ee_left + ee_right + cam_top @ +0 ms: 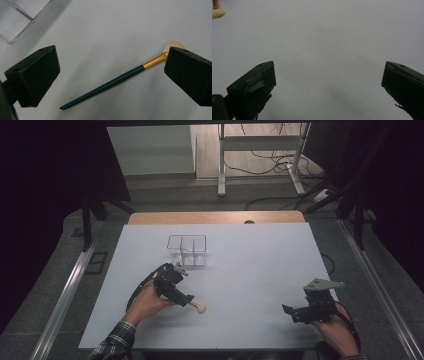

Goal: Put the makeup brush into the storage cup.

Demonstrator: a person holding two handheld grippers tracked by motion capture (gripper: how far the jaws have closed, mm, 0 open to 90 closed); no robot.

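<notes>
A makeup brush [107, 86] with a dark handle, a gold ferrule and a cream head [201, 308] lies flat on the white table. My left gripper [186, 299] hovers right over it, jaws wide apart on either side of the brush without touching it; in the left gripper view the far jaw hides part of the head. My right gripper [295, 312] is open near the table's front right, with bare table between its jaws. The brush head [217, 12] shows at the top left of the right gripper view.
A clear plastic divided box [187, 250] stands behind the left gripper, toward the table's middle; its corner [15, 30] shows in the left gripper view. A wooden strip [215, 217] edges the far side. Cables and a metal stand sit on the floor beyond.
</notes>
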